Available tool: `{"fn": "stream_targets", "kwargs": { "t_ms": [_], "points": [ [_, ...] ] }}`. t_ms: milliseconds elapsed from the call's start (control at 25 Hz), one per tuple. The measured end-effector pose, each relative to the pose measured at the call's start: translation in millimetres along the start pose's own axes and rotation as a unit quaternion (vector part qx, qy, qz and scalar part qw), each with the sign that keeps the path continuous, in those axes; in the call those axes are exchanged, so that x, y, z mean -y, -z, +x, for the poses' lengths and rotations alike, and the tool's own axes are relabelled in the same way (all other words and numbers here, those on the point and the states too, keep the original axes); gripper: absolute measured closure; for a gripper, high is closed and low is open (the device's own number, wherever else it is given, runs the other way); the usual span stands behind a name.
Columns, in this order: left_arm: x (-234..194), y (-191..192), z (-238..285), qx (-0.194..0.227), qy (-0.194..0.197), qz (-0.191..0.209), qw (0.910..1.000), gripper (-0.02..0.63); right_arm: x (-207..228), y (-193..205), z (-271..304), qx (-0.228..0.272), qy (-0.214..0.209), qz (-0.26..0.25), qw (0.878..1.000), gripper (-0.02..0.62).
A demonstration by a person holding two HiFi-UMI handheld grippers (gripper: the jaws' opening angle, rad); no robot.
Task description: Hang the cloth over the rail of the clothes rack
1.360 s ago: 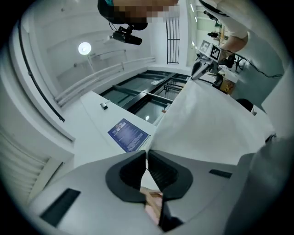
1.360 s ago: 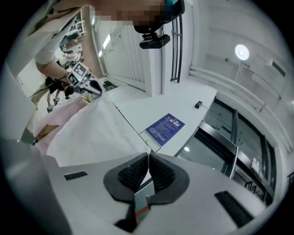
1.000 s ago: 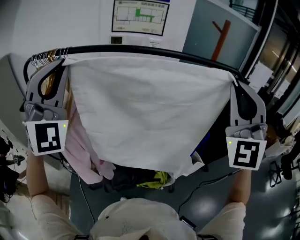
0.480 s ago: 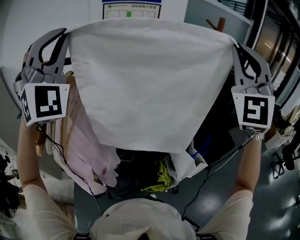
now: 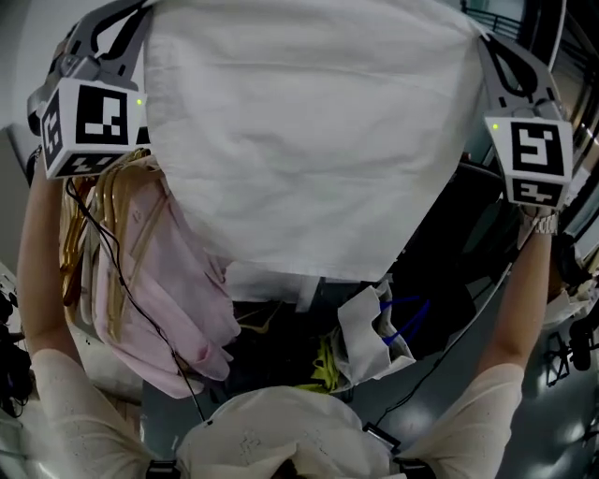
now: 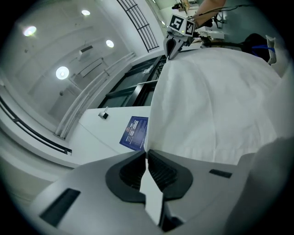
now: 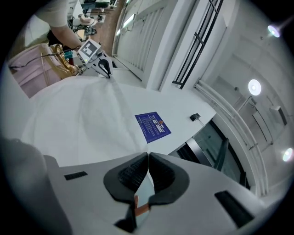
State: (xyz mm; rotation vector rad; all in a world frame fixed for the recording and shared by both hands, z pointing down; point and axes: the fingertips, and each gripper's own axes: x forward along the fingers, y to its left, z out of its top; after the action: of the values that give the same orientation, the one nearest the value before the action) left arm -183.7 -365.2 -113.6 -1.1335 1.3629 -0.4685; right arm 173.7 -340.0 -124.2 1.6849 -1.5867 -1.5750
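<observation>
A white cloth is held up high and spread wide between my two grippers. My left gripper is shut on its upper left corner and my right gripper on its upper right corner. In the left gripper view the cloth runs from my left gripper's jaws across to the right gripper. The right gripper view shows the cloth pinched in my right gripper and stretching to the left gripper. The rack's rail is hidden behind the cloth.
A pink garment hangs on golden hangers at the left, below the cloth. Bags and dark clutter lie on the floor underneath. A blue notice is fixed to the white wall ahead. A black cable dangles from the left gripper.
Both grippers have risen with the cloth stretched between them. The black rail, seen above the cloth's top edge a second ago, is now covered by it.
</observation>
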Motion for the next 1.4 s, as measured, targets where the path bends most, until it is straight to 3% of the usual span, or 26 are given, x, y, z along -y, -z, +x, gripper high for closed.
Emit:
{"fn": "stream_targets", "kwargs": {
  "t_ms": [320, 560, 680, 920, 1120, 1240, 1400],
  "points": [
    [26, 20, 52, -0.021, 0.044, 0.0, 0.9988, 0.581, -7, 22, 53, -0.019, -0.035, 0.026, 0.999, 0.569],
    [48, 40, 61, -0.038, 0.073, 0.014, 0.9965, 0.581, -40, 40, 79, -0.055, -0.113, 0.071, 0.989, 0.569],
    [68, 48, 69, -0.05, 0.094, 0.032, 0.9938, 0.581, -70, 59, 90, -0.083, -0.152, 0.066, 0.983, 0.569],
    [110, 47, 69, -0.071, 0.153, 0.06, 0.9838, 0.581, -106, 95, 85, -0.12, -0.203, 0.057, 0.97, 0.569],
    [132, 53, 73, -0.07, 0.192, 0.047, 0.9779, 0.581, -134, 111, 85, -0.145, -0.233, 0.058, 0.96, 0.569],
    [150, 61, 79, -0.082, 0.227, 0.066, 0.9682, 0.574, -148, 118, 88, -0.154, -0.25, 0.039, 0.955, 0.568],
    [157, 63, 78, -0.093, 0.262, 0.072, 0.9578, 0.478, -151, 115, 86, -0.161, -0.255, 0.01, 0.953, 0.523]
  ]
}}
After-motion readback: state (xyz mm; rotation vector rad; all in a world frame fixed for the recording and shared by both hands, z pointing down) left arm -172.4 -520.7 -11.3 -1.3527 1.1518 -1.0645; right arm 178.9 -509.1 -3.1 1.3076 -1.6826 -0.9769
